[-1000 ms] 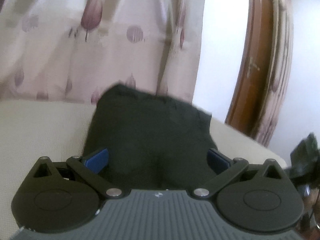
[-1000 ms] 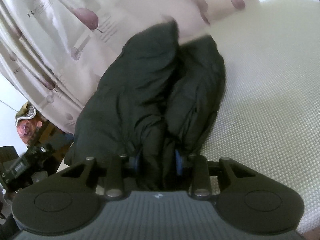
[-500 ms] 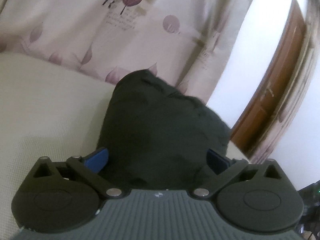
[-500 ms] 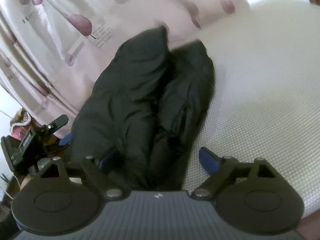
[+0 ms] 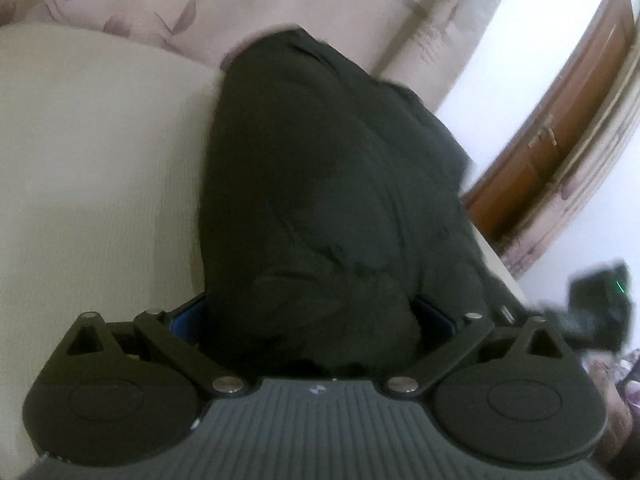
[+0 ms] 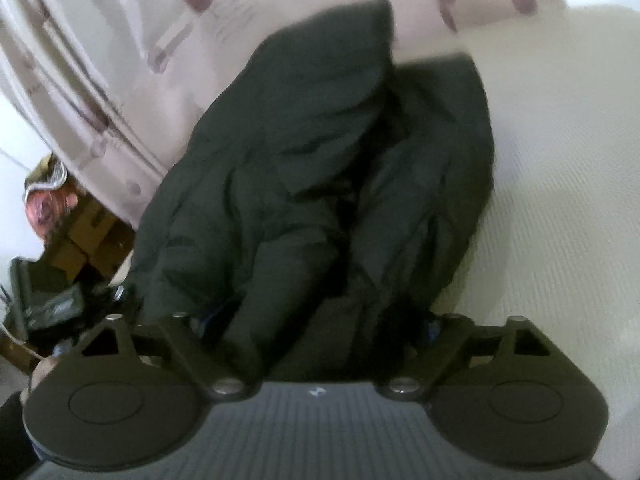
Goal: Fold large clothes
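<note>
- One dark padded jacket is seen as a narrow, bunched bundle lying on the cream textured mattress, its far end close to the patterned curtain.
- At the left side, the left gripper is held with its jaws wide apart around the near end of the bundle; the blue pads sit at the edges of the fabric, but whether they press on it or merely flank it cannot be told from this view.
- Further right, in the right wrist view, the jacket is shown gathered into two long rolls side by side, with a deep crease between them.
- The right gripper has just been opening and its jaws now stand wide; cloth lies between them, yet it looks loose rather than pinched, so that end is judged to be let go.
- Beyond the mattress edge at the left, a tripod-like stand and brown cartons are visible.
- Progress is judged as partial: a lengthwise gathering appears done, but the result is lumpy and uneven.
- Flattening, squaring of the edges and at least one crosswise fold are judged to be left.
</note>
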A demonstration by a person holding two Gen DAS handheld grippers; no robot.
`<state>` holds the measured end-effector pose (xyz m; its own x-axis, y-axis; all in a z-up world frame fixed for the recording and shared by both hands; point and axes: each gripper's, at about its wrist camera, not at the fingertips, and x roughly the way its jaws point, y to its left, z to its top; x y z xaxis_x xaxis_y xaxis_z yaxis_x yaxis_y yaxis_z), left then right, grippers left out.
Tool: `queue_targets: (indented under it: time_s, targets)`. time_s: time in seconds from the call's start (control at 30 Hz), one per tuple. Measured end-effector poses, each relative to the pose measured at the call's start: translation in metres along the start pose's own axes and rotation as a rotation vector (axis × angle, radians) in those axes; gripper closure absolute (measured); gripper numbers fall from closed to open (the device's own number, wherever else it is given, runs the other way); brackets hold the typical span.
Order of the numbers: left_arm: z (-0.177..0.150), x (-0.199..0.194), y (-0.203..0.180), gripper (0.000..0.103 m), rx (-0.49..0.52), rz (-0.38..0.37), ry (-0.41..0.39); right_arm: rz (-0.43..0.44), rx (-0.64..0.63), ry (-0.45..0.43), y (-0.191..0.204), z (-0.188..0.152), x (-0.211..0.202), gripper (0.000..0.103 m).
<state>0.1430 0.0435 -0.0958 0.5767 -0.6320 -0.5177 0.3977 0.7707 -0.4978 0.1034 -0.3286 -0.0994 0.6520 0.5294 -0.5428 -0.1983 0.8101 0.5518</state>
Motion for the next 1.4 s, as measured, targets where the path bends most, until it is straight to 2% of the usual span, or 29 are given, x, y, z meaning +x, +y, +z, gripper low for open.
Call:
queue_targets:
  time_s: [0.13,0.23,0.3,0.43,0.53,0.7,0.77,0.9,1.0,1.07,1.17,1.4]
  targets:
    - [-0.027,-0.011,-0.023,0.003,0.042,-0.021,0.026,-0.011,-0.018,0.019,-0.023,0.02,-0.007,0.023]
    - [-0.03,-0.025,-0.016,0.005,-0.031,-0.018,0.001,0.037,0.016,0.03,-0.034,0.015,-0.012,0.023]
    - [-0.025,-0.036,-0.013,0.003,-0.051,0.004,-0.028,0.062,0.022,0.027,-0.035,0.008,-0.014,0.022]
    - [-0.006,-0.053,-0.032,0.0,0.067,0.089,-0.092,0.078,0.058,-0.017,-0.031,-0.002,-0.013,0.022]
    - [-0.001,-0.064,-0.047,0.0,0.127,0.104,-0.13,0.076,0.046,-0.036,-0.023,-0.008,-0.013,0.022]
    - [0.003,-0.06,-0.07,0.0,0.191,0.174,-0.149,0.058,0.045,-0.082,-0.018,-0.014,-0.012,0.022]
    - [0.003,-0.059,-0.076,0.0,0.201,0.191,-0.162,0.027,0.046,-0.098,-0.014,-0.015,-0.016,0.02]
    - [0.005,-0.059,-0.085,0.0,0.236,0.26,-0.178,-0.135,-0.066,-0.198,0.021,-0.021,-0.039,0.019]
    - [0.006,-0.058,-0.091,0.0,0.256,0.305,-0.184,-0.244,-0.153,-0.31,0.051,-0.029,-0.058,0.01]
    - [0.008,-0.059,-0.095,0.0,0.266,0.32,-0.19,-0.286,-0.188,-0.363,0.067,-0.033,-0.068,0.007]
    - [0.009,-0.059,-0.102,0.0,0.28,0.35,-0.199,-0.296,-0.217,-0.39,0.08,-0.037,-0.076,0.007]
    - [0.007,-0.066,-0.117,0.0,0.33,0.433,-0.233,-0.263,-0.229,-0.383,0.093,-0.042,-0.08,0.006]
